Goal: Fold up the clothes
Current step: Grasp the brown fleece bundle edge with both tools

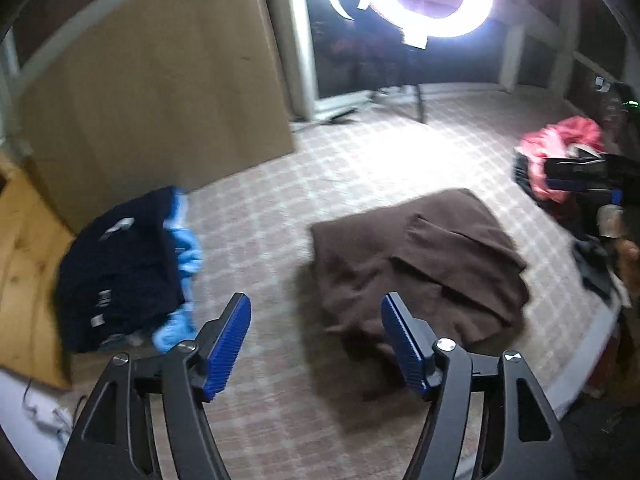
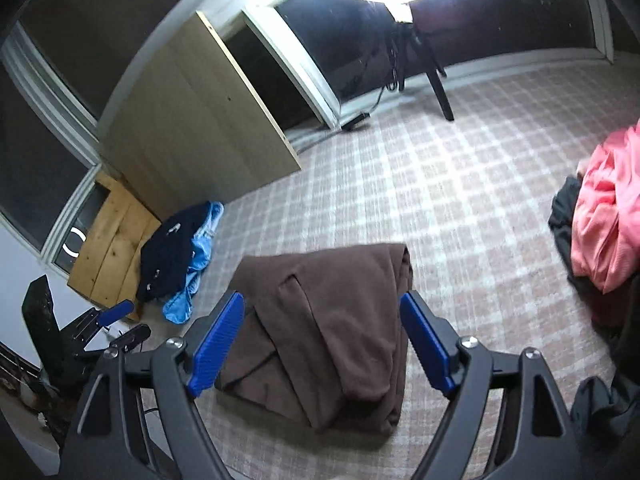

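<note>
I hold the left gripper (image 1: 316,344) and right gripper (image 2: 322,346) above the bed (image 2: 460,184), fingers apart and empty, so the brown garment (image 2: 332,328) shows; it lies folded mid-bed; the dark and blue clothes (image 2: 176,256) sit at the left edge and the pink heap (image 2: 604,216) at the right, apart.

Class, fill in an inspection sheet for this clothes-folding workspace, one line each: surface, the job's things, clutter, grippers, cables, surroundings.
Surface: checked pink-and-white cover, mostly bare in the middle.
Job's things: brown garment lies folded in the centre, loose in layers; navy and light-blue clothes heaped at the left edge; pink garment crumpled on dark cloth at the right.
Clutter: nothing seen besides the clothes.
Grippers: left gripper open, holding nothing, above the surface beside the brown garment; right gripper open, empty, over the brown garment.
Cables: dark leads hang down the lamp stand near the window.
Surroundings: ring light glaring, wooden cabinet, dark windows, pine board.
</note>
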Available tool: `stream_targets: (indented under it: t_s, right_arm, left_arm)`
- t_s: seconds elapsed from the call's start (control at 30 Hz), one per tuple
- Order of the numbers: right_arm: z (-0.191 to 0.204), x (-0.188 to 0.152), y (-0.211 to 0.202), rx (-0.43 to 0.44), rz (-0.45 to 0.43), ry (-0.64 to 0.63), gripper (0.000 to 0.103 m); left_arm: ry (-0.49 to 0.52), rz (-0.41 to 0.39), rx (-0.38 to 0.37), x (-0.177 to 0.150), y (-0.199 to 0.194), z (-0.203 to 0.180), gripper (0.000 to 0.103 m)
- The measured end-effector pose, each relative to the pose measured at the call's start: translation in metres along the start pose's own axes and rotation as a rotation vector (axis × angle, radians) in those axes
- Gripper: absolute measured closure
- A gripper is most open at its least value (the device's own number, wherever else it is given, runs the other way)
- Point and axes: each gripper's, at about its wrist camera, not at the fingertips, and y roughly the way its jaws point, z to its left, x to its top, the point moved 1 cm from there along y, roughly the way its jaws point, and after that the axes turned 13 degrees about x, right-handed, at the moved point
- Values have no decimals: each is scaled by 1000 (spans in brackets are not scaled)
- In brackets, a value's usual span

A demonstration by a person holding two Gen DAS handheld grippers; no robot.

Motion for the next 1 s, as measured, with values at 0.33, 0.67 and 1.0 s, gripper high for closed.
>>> stream_targets:
  t_s: [0.33,0.67,1.0]
  right_arm:
    - [-17,-15,24,-57,-43,-52,23]
    - [-45,-36,59,-220,63,32,23]
    - [-59,-39,94,-266,116,35,23]
  left_arm:
    - [-140,136,-65,-10,36,22,33]
    - [-127,280,-283,-17,108,2,28]
    - [-31,321,-356,-11,143,-37,28]
